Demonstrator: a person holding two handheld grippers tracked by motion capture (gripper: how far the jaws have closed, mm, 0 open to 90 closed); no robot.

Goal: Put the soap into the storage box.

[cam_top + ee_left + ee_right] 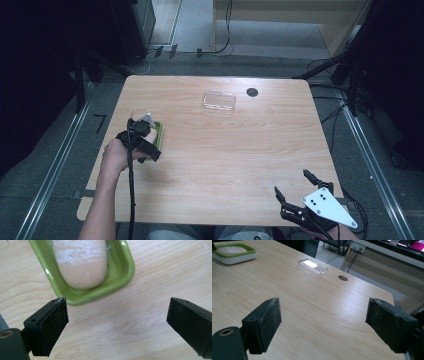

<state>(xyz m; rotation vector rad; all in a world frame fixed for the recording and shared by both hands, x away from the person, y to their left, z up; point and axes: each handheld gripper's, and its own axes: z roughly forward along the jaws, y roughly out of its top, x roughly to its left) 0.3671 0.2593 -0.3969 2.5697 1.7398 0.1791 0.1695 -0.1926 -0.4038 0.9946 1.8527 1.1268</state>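
Observation:
A green soap dish [123, 275] holds a pale bar of soap [81, 262] at the table's left side [159, 131]. My left gripper [117, 315] hangs just above the wood beside the dish's near corner, jaws wide apart and open, with only bare table between them. In the high view a hand holds the left gripper [142, 135] over that dish. My right gripper [291, 182] rests at the table's front right edge, open with nothing in it [323, 322]. From there the dish [249, 253] and soap [230, 250] lie far off at the upper left.
A clear plastic lid [219, 100] lies at the back middle of the wooden table [225, 150], also seen as the lid [312, 268] ahead of the right gripper. A dark round hole [252, 92] sits beside it. Cables and metal rails run on the floor around the table.

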